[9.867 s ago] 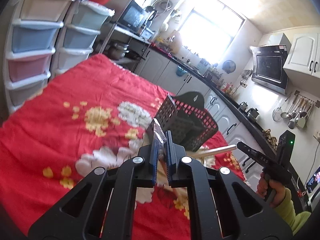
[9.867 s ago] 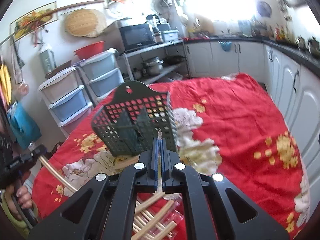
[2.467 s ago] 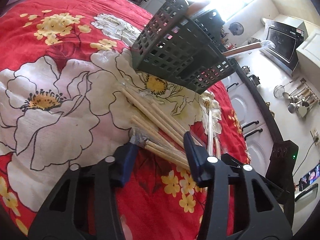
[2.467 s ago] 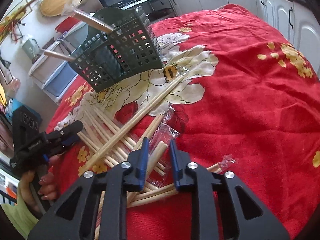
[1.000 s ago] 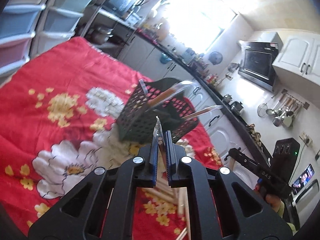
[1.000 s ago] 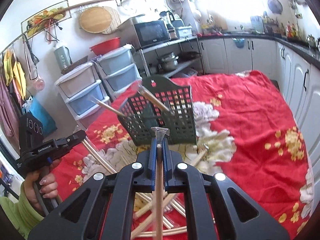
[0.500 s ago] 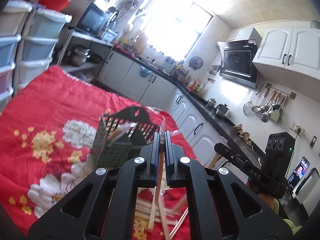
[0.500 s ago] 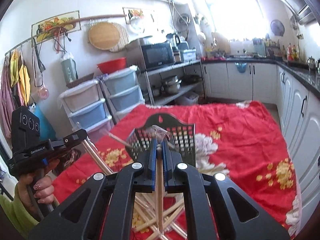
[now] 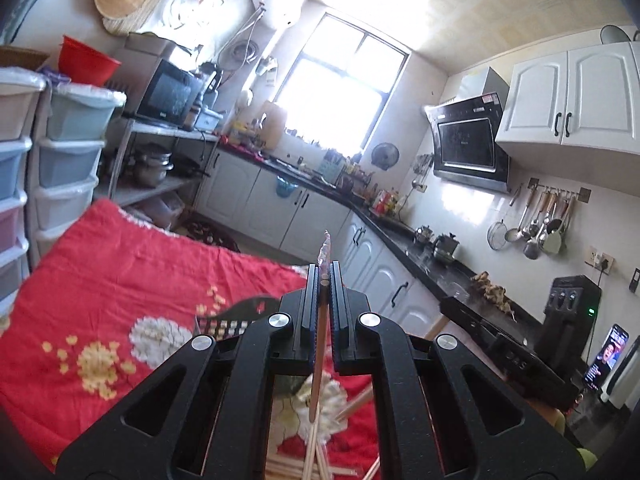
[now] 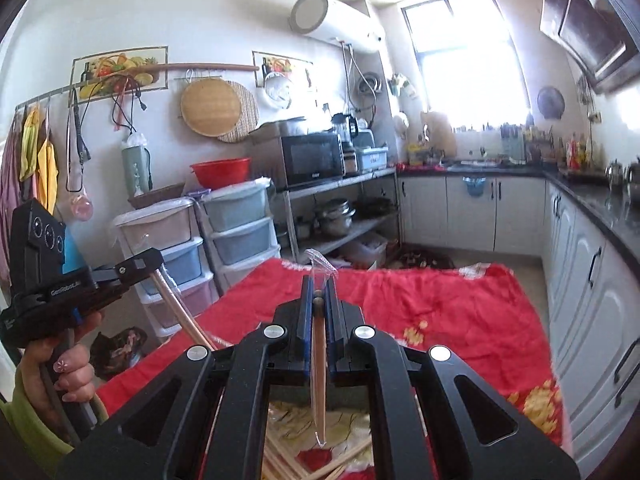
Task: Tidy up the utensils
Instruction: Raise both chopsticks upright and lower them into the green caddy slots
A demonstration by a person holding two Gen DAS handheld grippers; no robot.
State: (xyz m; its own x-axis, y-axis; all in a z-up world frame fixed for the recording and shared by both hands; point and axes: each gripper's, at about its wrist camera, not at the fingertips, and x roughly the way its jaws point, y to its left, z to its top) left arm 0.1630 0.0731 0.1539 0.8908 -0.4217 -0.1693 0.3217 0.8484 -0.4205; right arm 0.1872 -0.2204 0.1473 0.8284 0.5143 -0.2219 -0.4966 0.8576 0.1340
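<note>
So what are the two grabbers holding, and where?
Each holds plastic-wrapped wooden chopsticks near their top end: left gripper one pair, right gripper another.

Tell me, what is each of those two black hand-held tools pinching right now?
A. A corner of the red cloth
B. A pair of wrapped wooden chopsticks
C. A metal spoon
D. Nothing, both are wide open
B: the left tool and the right tool are each shut on wrapped chopsticks, which hang down above the loose pile on the red cloth.
</note>
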